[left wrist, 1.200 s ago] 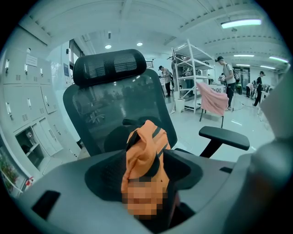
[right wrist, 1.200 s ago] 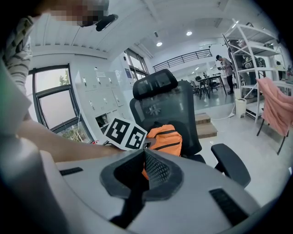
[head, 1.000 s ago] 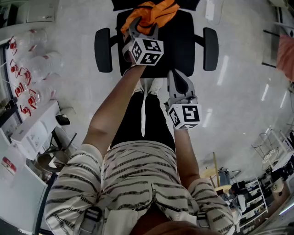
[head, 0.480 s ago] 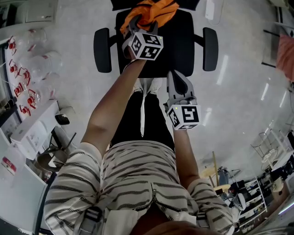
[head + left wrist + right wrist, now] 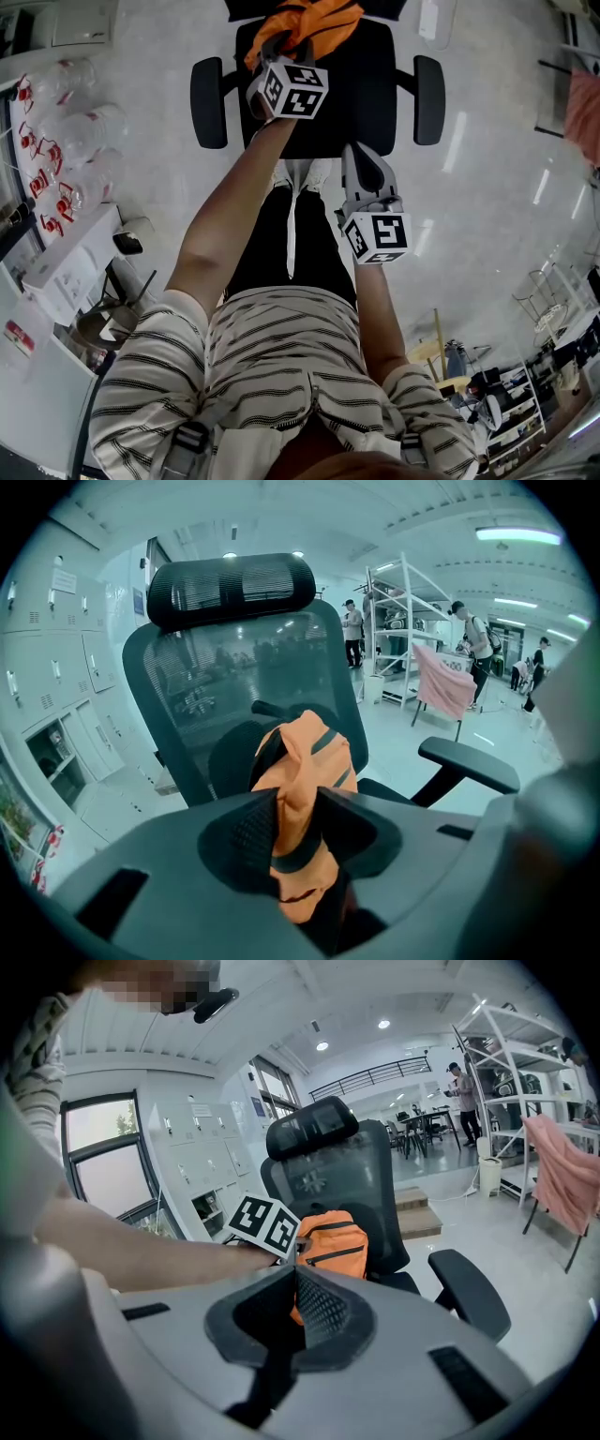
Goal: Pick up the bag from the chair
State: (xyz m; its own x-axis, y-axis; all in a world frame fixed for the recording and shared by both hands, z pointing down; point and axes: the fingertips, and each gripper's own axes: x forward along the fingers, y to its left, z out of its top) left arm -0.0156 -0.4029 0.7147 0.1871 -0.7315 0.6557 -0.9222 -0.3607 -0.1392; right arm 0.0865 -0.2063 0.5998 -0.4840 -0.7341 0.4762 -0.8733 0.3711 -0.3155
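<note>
Left gripper [image 5: 296,806], just closing, pinches bag [image 5: 306,754] (orange).

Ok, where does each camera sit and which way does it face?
Head view: on the person's head, looking steeply down at the chair and orange bag; shows left forearm, right forearm, left gripper, right gripper.
Left gripper view: rides the left gripper, facing the chair back; its jaws have just been closing and pinch the bag.
Right gripper view: rides the right gripper, facing the chair from farther off; jaws together, left forearm crossing.
Shared: all show bag and chair; head and right gripper views both catch the left marker cube.
</note>
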